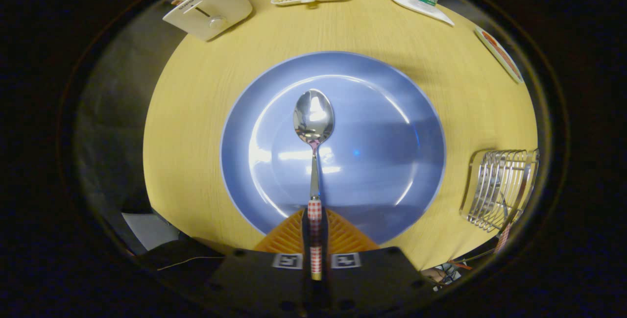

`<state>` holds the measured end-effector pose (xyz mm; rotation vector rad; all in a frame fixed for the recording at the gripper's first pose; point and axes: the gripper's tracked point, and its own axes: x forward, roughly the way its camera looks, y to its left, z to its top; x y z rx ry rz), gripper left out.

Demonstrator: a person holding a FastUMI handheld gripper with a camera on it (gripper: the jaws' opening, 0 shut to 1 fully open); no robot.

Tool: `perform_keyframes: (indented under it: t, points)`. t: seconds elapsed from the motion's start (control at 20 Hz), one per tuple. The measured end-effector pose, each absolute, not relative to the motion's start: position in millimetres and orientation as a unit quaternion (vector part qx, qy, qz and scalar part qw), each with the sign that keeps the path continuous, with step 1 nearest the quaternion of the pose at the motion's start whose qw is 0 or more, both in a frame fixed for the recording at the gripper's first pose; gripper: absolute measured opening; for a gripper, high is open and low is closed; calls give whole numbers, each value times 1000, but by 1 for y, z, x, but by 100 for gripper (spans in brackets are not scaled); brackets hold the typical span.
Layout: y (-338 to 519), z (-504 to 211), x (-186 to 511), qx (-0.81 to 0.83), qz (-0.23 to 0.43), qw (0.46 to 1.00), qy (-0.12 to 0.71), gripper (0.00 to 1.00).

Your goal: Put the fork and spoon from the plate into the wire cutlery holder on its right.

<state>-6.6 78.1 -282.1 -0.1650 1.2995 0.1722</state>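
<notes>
The gripper (314, 220) pinches the spoon (314, 127) by its checked handle, both fingers pressed on it. The bowl sticks out ahead, over the blue plate (392, 112). The wire cutlery holder (499, 188) sits off right. A loose pinch could let the spoon swing or drop.

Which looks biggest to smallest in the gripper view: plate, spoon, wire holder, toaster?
1. plate
2. spoon, held between the shut fingers of the gripper
3. toaster and wire holder: look alike; different distances, unranked.
</notes>
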Motion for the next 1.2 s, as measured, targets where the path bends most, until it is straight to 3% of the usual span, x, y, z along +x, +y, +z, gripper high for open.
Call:
perform_keyframes:
  t: [0.1, 0.75, 1.0, 1.2]
  points:
    - [78, -282, -5, -62, 84, 793, 600, 5]
    - [35, -176, -50, 6, 107, 805, 584, 5]
    - [-38, -133, -44, -18, 51, 815, 577, 5]
    - [-92, -124, -48, -47, 15, 786, 617, 5]
